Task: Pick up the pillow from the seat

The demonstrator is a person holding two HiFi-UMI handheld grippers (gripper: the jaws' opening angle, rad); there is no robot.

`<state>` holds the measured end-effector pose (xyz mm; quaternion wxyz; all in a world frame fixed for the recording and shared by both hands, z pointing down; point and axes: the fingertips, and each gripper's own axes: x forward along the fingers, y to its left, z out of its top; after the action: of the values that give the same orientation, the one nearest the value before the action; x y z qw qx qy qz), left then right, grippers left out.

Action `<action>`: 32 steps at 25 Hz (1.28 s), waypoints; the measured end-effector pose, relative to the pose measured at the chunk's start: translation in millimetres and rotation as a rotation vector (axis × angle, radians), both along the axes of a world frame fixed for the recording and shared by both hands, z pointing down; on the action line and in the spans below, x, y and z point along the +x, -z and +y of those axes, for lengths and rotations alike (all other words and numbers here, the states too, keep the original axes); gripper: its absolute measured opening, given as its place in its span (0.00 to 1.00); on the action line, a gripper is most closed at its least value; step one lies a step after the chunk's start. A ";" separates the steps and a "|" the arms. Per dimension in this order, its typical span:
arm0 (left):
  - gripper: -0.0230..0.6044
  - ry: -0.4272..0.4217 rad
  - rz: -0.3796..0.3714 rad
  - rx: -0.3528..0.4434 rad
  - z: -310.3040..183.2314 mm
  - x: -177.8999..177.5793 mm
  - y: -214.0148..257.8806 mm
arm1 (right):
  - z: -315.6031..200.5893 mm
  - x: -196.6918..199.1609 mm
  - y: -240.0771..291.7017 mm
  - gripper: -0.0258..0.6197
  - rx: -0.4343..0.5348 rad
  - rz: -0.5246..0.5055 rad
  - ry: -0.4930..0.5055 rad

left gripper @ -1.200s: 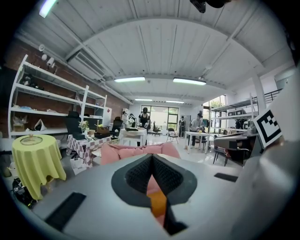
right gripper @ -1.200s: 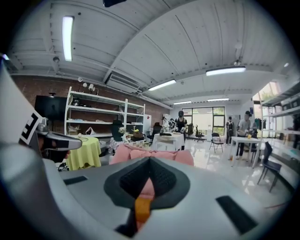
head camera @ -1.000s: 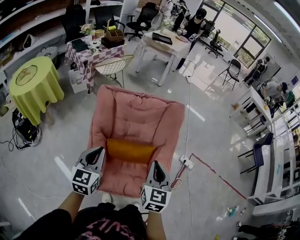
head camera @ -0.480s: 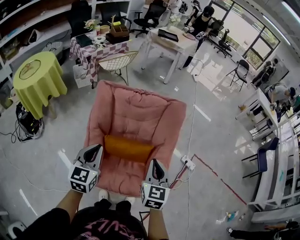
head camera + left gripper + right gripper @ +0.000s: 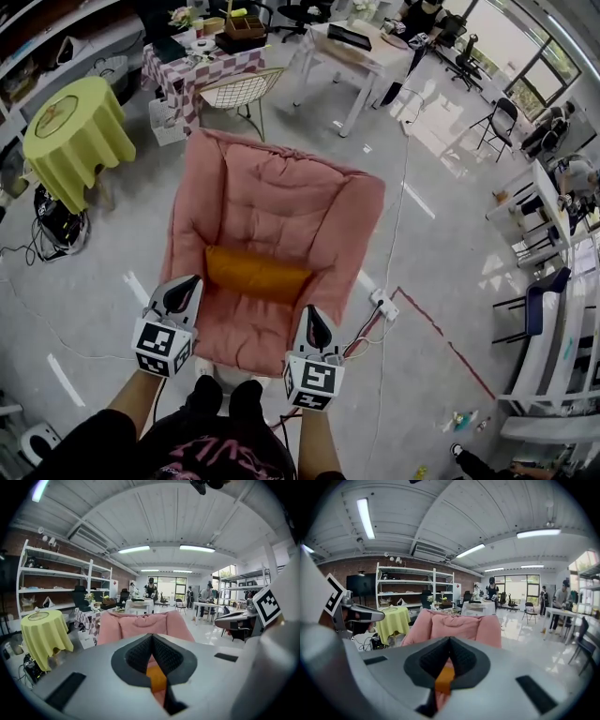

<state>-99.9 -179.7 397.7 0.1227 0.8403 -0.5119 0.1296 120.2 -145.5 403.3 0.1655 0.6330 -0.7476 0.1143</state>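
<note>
My left tongs and right tongs hover near the front corners of the pink padded armchair, both fully closed and holding nothing. The orange rectangular fabric pillow lies crosswise on the seat just ahead, between them. To lift it well, I judge that I should open both tongs first, reach to the pillow's two short ends, bite well into the soft filling, and raise both sides level.
</note>
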 end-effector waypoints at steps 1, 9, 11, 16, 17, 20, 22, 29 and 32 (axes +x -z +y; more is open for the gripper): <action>0.05 0.001 -0.005 -0.006 -3.6 0.3 -4.2 | -3.5 0.9 -5.4 0.07 -0.010 -0.003 0.001; 0.05 0.042 -0.035 -0.063 -21.0 -6.2 -48.2 | -24.8 5.8 -51.2 0.07 -0.078 -0.010 0.011; 0.05 0.049 -0.042 -0.076 -27.5 -6.3 -62.1 | -31.5 6.8 -65.0 0.07 -0.089 -0.013 0.012; 0.05 0.070 -0.042 -0.117 -40.0 -7.9 -99.4 | -42.3 9.0 -99.9 0.07 -0.123 -0.024 0.010; 0.05 0.072 -0.045 -0.125 -41.9 -7.9 -107.2 | -43.8 9.8 -107.3 0.07 -0.129 -0.027 0.009; 0.05 0.084 -0.055 -0.145 -45.9 -9.9 -129.9 | -47.9 12.9 -129.8 0.07 -0.150 -0.032 0.001; 0.05 0.097 -0.066 -0.154 -44.5 -11.9 -143.8 | -47.5 13.7 -145.9 0.07 -0.166 -0.027 0.007; 0.05 0.124 -0.073 -0.217 -27.0 0.8 -202.7 | -40.5 26.0 -197.2 0.07 -0.197 -0.040 0.016; 0.05 0.123 -0.066 -0.227 -26.2 1.0 -219.5 | -41.8 24.1 -214.4 0.07 -0.203 -0.042 0.022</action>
<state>-98.9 -205.9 617.1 0.2079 0.7832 -0.5484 0.2066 144.3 -187.3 617.7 0.2143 0.6022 -0.7424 0.2008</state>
